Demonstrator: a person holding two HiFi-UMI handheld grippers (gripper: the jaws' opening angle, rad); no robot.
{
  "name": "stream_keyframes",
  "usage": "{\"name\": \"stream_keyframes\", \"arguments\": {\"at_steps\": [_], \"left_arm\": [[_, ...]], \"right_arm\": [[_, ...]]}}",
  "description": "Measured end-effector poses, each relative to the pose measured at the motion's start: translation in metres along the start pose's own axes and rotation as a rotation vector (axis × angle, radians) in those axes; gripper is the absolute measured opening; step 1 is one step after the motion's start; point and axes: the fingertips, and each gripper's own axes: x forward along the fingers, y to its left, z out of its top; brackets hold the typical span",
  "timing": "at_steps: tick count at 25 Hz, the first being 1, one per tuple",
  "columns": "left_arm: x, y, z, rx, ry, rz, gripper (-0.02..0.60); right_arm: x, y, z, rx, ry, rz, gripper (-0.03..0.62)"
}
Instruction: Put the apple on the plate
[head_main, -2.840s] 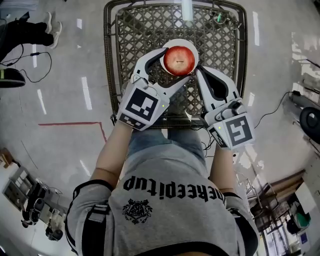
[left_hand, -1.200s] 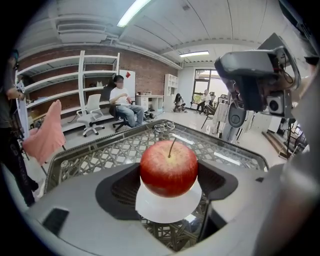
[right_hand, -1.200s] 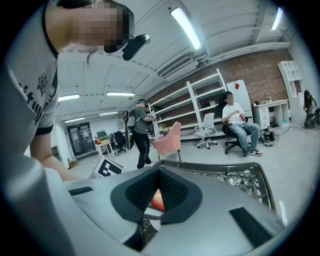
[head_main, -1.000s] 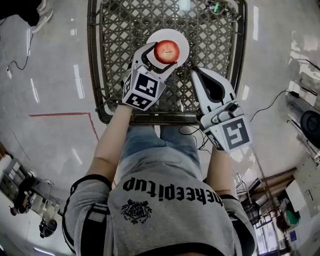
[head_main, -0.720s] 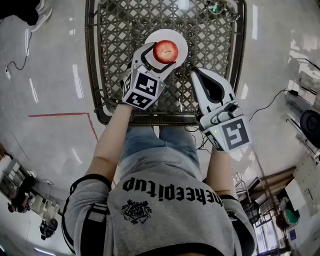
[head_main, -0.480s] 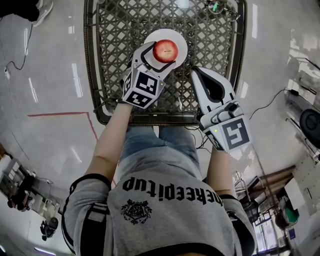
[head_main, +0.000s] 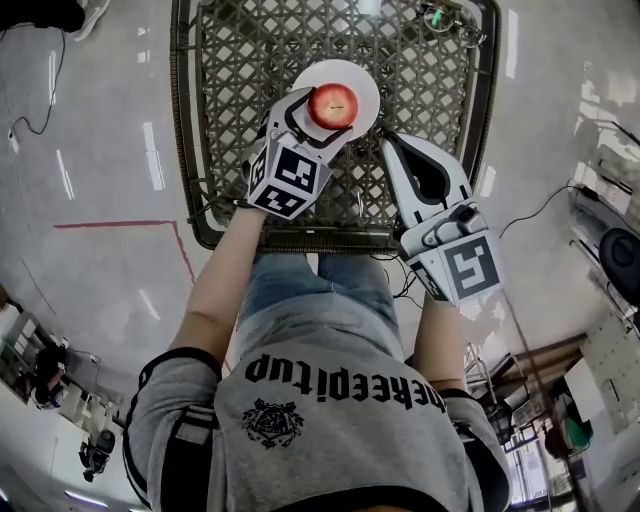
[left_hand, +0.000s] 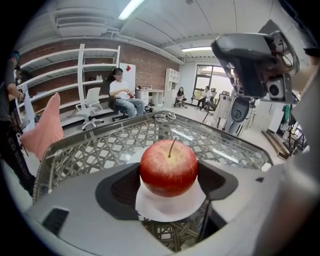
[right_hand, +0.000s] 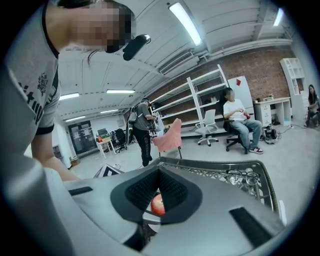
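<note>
Apple (head_main: 333, 105): red, yellow flecks, stem up. It sits between the pads of the left gripper (head_main: 326, 112), directly over the small white plate (head_main: 364, 84). In the left gripper view the apple's underside (left_hand: 168, 167) meets the plate's white surface (left_hand: 170, 209). I cannot tell whether it rests there or hangs just above.

Left gripper: jaws closed onto the apple's flanks at its widest girth, one dark pad on each side.

Handling, my judgement:
- Firm, round, moderately heavy for its size.
- Smooth waxy skin, so it could slip or roll out of a shallow grip.
- The hold at the equator with the stem vertical looks right; lower or higher would let it squirt out.
- The flesh bruises, so no extra squeeze.
- Once let go it may roll, and the plate is small and shallow. I would open slowly and draw back level.

Right gripper (head_main: 392, 148): jaws pressed together on nothing, just beside the plate on its near right, nose aimed at the apple (right_hand: 157, 205), which shows past the pads.

The plate stands on a glass-topped lattice table (head_main: 440, 100). A pair of glasses (head_main: 437, 15) lies near the far right corner, well apart from the plate.
</note>
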Motion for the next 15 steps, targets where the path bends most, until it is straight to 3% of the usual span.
{"name": "stream_keyframes", "arguments": {"at_steps": [10, 15], "left_arm": [[-0.0017, -0.0006, 0.0013, 0.027, -0.008, -0.009, 0.399], [0.0023, 0.0032, 0.0001, -0.017, -0.011, 0.010, 0.399]], "right_arm": [[0.0025, 0.0060, 0.0019, -0.005, 0.000, 0.008, 0.006], [0.0031, 0.0037, 0.0001, -0.004, 0.000, 0.007, 0.006]]}}
